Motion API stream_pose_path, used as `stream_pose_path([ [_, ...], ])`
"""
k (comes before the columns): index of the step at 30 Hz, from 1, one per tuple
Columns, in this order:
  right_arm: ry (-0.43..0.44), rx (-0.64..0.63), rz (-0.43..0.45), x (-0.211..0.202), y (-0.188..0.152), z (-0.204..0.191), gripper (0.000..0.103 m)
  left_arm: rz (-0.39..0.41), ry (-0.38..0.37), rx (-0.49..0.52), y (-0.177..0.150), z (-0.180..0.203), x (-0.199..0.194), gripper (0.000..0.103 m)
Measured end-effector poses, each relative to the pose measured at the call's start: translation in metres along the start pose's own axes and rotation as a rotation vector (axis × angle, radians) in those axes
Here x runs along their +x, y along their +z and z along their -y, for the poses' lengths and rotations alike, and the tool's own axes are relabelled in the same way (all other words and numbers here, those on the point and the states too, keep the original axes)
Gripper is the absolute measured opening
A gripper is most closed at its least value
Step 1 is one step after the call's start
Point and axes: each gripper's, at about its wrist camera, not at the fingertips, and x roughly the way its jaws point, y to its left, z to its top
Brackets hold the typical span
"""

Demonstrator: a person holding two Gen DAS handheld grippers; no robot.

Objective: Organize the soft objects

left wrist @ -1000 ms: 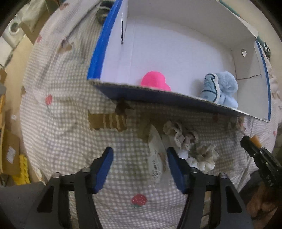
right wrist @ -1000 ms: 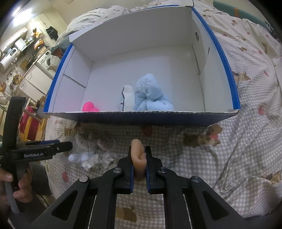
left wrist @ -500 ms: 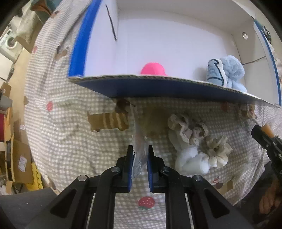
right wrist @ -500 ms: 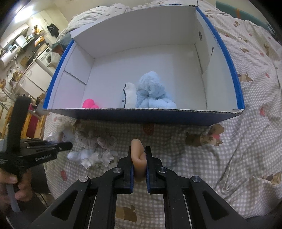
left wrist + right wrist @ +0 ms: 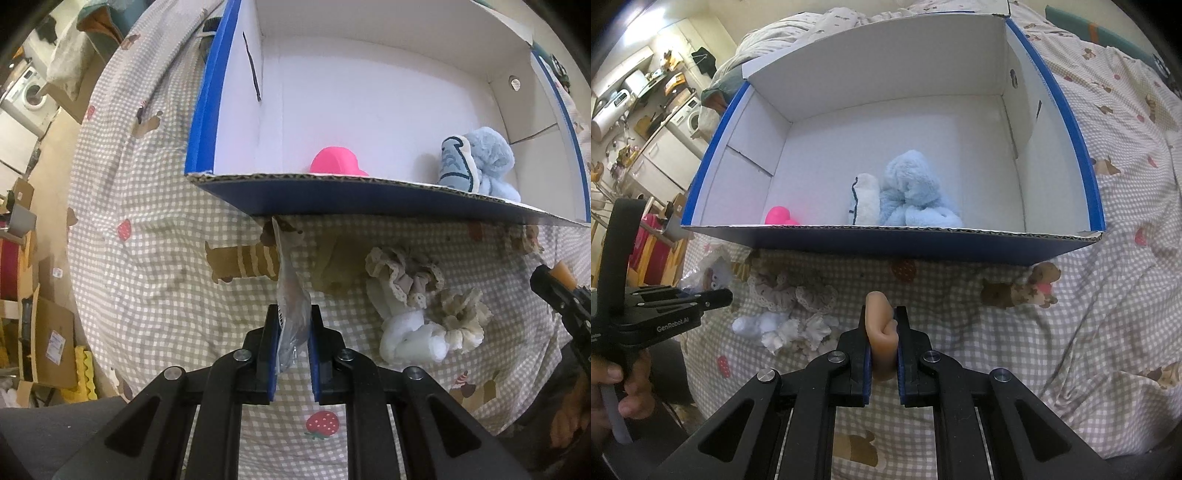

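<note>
My left claw [image 5: 291, 343] grips a plastic packet [image 5: 290, 295]; my right claw [image 5: 882, 339] grips a tan toy [image 5: 881, 325]. The box [image 5: 886, 242] lies directly ahead of both, long side across, its near wall between claws and floor.

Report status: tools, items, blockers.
Left tool shut on clear plastic packet. Right tool shut on tan soft piece. Box open ahead; near wall to clear.

One blue-and-white cardboard box [image 5: 1071, 147] holds one pink toy [image 5: 338, 162] and one blue plush [image 5: 916, 192]; three frilly socks [image 5: 424, 306] lie near it, plus one clear plastic packet [image 5: 291, 295] and one tan soft piece [image 5: 882, 328].
</note>
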Motion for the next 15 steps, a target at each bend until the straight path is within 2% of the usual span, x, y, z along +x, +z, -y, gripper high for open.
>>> stream_pose_path([
  [8,-0.003,-0.003,0.007,-0.002,-0.001,0.0,0.011,0.026,0.027,0.002,-0.003,-0.004,-0.015,0.012],
  [15,0.001,0.0,0.015,-0.005,-0.003,-0.001,0.011,0.083,0.062,0.008,-0.01,0.0,-0.027,0.012],
])
